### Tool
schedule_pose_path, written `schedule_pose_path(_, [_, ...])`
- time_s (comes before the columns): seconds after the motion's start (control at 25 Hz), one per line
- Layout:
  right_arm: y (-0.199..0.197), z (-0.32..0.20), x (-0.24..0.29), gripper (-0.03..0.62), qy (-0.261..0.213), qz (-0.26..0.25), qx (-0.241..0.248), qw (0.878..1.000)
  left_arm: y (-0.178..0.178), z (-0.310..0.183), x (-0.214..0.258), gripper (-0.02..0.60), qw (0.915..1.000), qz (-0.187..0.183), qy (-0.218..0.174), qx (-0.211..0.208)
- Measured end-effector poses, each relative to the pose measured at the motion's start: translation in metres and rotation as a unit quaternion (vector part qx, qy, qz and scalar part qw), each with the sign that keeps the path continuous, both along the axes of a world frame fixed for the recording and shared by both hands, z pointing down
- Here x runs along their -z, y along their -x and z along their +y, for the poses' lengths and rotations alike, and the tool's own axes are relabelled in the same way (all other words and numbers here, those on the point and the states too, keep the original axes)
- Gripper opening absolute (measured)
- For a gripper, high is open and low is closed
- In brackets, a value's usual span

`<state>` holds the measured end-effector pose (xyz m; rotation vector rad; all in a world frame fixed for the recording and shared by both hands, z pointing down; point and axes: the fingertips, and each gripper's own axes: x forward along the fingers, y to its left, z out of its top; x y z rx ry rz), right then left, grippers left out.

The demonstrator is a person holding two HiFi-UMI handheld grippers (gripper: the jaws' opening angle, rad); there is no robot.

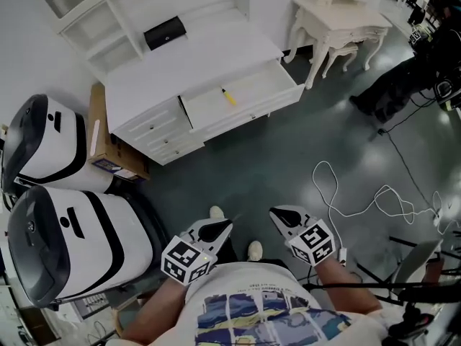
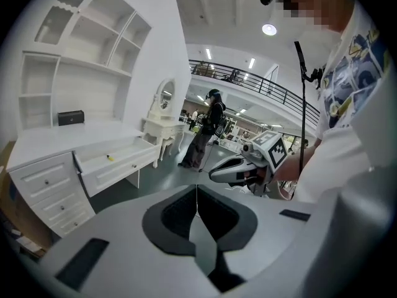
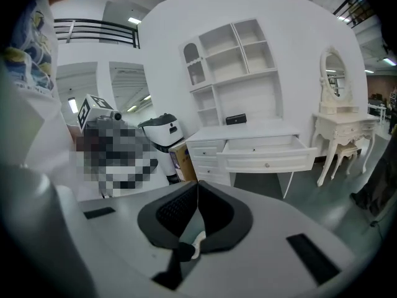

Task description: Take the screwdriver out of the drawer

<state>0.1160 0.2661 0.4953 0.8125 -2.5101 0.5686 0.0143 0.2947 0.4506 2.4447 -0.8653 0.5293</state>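
A small yellow screwdriver [image 1: 228, 97] lies in the open white drawer [image 1: 248, 99] of the desk [image 1: 194, 56], far ahead of me. The left gripper view shows it as a yellow speck [image 2: 110, 158] in the drawer [image 2: 118, 160]. My left gripper [image 1: 225, 225] and right gripper [image 1: 274, 213] are held close to my body, well short of the desk. Both are shut with nothing between the jaws. The right gripper view shows the drawer [image 3: 268, 153] from the front; the screwdriver is hidden there.
Two white and black machines [image 1: 68, 244] stand at my left beside a cardboard box [image 1: 108, 146]. A white dressing table [image 1: 338, 20] stands right of the desk. A white cable [image 1: 360, 200] loops on the floor at right. A person [image 2: 208, 129] stands further back. A black box [image 1: 165, 32] sits on the desk.
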Motion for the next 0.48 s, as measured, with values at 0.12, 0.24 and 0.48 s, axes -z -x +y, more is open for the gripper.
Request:
schedule_pose_path(0.12, [0.005, -0.025, -0.005, 0.026, -0.004, 0.006, -0.017, 1.000, 0.009, -0.036, -0.010, 0.014, 0.9999, 0.006, 0.002, -0.010])
schedule_pose_path(0.24, [0.007, -0.061, -0.006, 0.028, -0.007, 0.017, -0.044, 0.999, 0.015, -0.083, -0.018, 0.014, 0.9992, 0.017, 0.003, -0.035])
schedule_pose_path(0.48, [0.017, -0.130, 0.004, 0.052, -0.015, 0.045, -0.092, 0.995, 0.027, -0.175, -0.024, 0.015, 0.9964, 0.022, 0.000, -0.082])
